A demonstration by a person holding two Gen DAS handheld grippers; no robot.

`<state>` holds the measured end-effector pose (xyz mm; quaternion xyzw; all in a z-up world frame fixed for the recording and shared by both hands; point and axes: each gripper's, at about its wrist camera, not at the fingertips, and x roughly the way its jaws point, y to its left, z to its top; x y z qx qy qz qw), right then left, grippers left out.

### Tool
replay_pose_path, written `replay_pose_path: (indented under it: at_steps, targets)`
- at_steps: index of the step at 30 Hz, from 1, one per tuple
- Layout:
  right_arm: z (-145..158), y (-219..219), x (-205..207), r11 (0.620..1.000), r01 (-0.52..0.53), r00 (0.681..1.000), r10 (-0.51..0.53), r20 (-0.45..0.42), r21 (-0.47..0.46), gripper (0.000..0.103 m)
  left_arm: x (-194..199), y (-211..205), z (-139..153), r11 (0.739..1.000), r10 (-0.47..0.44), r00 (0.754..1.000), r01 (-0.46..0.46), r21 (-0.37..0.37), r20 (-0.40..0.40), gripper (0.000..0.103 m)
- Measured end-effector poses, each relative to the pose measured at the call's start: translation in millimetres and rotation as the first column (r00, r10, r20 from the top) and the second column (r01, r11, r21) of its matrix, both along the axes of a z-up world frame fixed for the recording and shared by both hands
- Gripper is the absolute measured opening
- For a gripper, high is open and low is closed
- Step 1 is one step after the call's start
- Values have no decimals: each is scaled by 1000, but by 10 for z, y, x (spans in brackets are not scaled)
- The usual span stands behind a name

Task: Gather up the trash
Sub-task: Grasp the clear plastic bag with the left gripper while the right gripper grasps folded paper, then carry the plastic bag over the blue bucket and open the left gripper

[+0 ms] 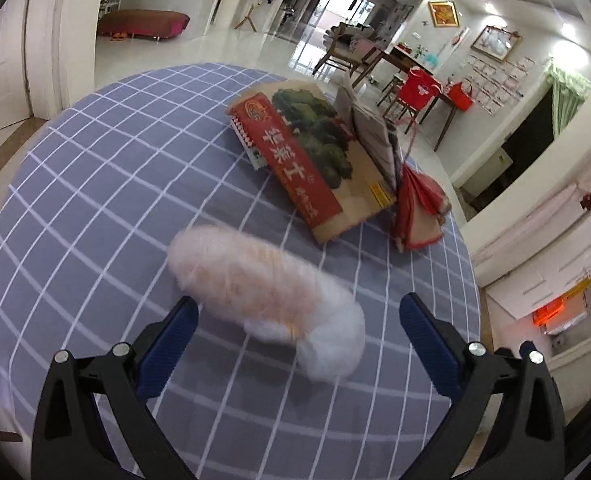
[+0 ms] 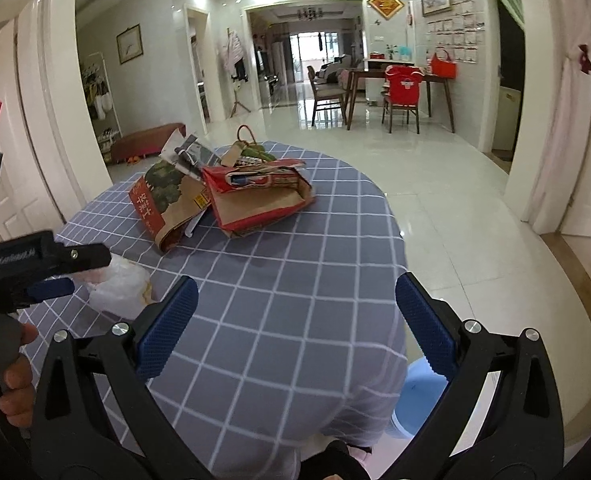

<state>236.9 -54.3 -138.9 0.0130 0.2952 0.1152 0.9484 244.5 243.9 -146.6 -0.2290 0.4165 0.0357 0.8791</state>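
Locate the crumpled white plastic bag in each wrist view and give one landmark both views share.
Left wrist: white plastic bag, blurred, low centre on the checked tablecloth, ahead of the open left gripper.
Right wrist: lower left, beside the left gripper.
Shared landmark: the brown paper bag with red band, farther back on the table.

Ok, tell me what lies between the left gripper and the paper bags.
The crumpled white plastic bag lies just ahead of the open left gripper; beyond it, bare checked cloth up to the paper bags, in the left wrist view.
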Motion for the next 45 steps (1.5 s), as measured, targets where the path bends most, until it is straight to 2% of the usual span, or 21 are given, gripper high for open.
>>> replay_pose_path:
  at_steps: [3,6,8,10,11,13,15,19,23,26,29,30,31,32,34,36,40,45]
  targets:
    - [-29,52,106,1000,-10,1000,10,-15,-4,97,183,-8,-56,1000,2,1000,-1,23,-16,98]
    - [-40,88,214,1000,-19,999,19,-28,-11,97,269,-18,-81,998,-5,1000,5,60,-5,85]
    - [-46,112,287,1000,-24,999,23,-34,-15,97,357,-7,-142,997,-16,999,18,69,-28,81]
    - [-40,151,378,999,-28,999,27,-41,-15,97,437,22,-210,998,-36,998,39,58,-46,71]
    - [-33,171,410,999,-32,999,32,-40,-15,97,452,28,-203,996,-44,999,45,70,-24,68]
    - [2,258,488,999,-48,998,47,-35,-22,97,471,61,-197,996,-63,998,63,60,-10,54]
    - [44,360,559,997,-70,997,70,-26,-33,97,460,118,-143,996,-74,997,72,60,30,52]
    - [182,632,724,988,-137,991,137,3,-73,97,432,269,76,991,-86,991,75,108,99,52]
    - [314,973,947,973,-196,979,202,34,-124,97,477,487,292,986,-78,988,56,158,135,52]
    - [296,1266,1169,949,-249,967,255,10,-195,97,492,624,398,981,-66,987,38,189,145,52]
    - [208,1517,1406,924,-261,964,264,-27,-278,96,508,715,447,979,-59,988,29,204,144,52]
    - [158,1576,1519,921,-263,965,257,-59,-286,94,528,739,453,979,-62,988,32,201,142,52]
    - [114,1610,1609,921,-275,961,260,-90,-277,83,522,753,459,979,-64,988,35,202,142,52]
    - [83,1647,1663,920,-284,958,264,-110,-269,60,528,757,460,979,-69,988,39,202,142,52]
    - [6,1678,1800,925,-299,950,266,-164,-233,27,550,772,467,979,-78,987,49,200,141,52]
    - [23,1667,1827,933,-299,949,269,-162,-201,24,562,750,444,979,-87,986,58,196,142,52]
    - [233,1570,1725,944,-298,953,287,-96,-141,10,523,722,517,979,-97,982,65,193,160,52]
    - [647,1388,1457,945,-326,945,326,11,-22,8,427,633,705,977,-105,974,63,204,200,52]
